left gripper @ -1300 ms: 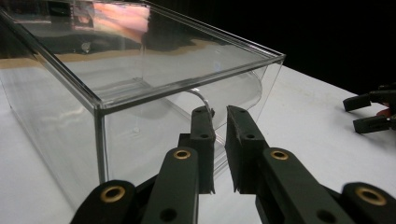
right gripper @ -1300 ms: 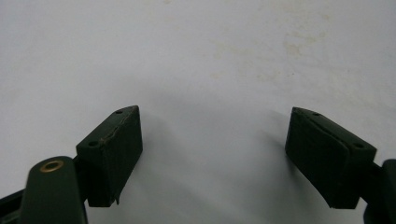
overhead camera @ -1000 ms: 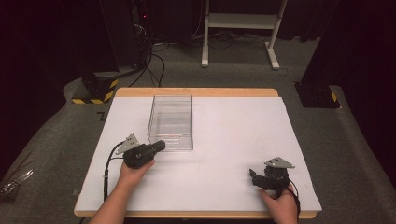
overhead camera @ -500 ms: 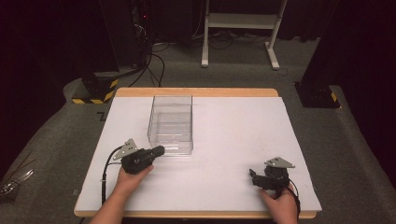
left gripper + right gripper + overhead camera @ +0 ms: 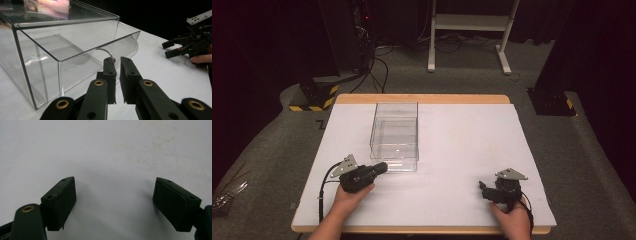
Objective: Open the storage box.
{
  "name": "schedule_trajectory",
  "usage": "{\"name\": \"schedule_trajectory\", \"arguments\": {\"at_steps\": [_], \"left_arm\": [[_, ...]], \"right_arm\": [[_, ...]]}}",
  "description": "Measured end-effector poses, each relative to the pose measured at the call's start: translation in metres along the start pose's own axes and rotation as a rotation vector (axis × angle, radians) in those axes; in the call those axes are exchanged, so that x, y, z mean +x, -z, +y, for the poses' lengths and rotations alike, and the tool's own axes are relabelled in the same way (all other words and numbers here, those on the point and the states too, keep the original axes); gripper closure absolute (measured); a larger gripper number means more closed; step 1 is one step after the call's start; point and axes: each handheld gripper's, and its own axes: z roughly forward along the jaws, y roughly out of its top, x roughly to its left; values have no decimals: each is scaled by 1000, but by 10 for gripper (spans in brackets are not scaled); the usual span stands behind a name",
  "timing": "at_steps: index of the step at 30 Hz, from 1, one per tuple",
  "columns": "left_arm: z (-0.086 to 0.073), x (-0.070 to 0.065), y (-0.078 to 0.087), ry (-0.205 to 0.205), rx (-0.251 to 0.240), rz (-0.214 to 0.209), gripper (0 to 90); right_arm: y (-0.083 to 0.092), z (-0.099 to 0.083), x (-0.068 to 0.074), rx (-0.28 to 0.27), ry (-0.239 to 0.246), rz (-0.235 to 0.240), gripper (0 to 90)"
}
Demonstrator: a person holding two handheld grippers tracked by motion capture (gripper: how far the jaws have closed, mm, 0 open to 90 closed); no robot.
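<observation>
**Left gripper at the drawer pull of the clear box**

The left gripper [image 5: 117, 80] has its jaws drawn nearly together with only a thin slit between the pads and nothing in it. In the left gripper view the tips sit just short of the curved drawer front [image 5: 125, 47] of the clear plastic box [image 5: 395, 134], lined up with the small half-round finger notch [image 5: 106, 53] at its lip. From above, the left gripper [image 5: 379, 168] lies at the box's near left corner, close to it; whether it touches the plastic I cannot tell.

To do this well, I would bring the closed tips into that notch and pull straight toward the near edge of the table — level, so the light box does not tilt or slide along with the drawer. If the whole box drags, the other hand should steady it.

The right gripper [image 5: 113, 202] rests well apart at the near right, its jaws spread wide over the bare white table [image 5: 462, 145] — free to brace the box.

No brand, label or readable writing shows on the box or on either gripper; a dark mark by the table's left edge is too small to read.
</observation>
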Motion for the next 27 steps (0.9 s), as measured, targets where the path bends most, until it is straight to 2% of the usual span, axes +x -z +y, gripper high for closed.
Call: {"name": "schedule_trajectory", "arguments": {"at_steps": [16, 22, 27], "left_arm": [[-6, -16, 13, -1, 15, -33, 838], [-7, -23, 18, -13, 27, -52, 841], [-11, -34, 21, -38, 49, -74, 849]], "right_arm": [[0, 0, 0, 0, 0, 0, 189], [0, 0, 0, 0, 1, 1, 192], [0, 0, 0, 0, 2, 2, 194]]}}
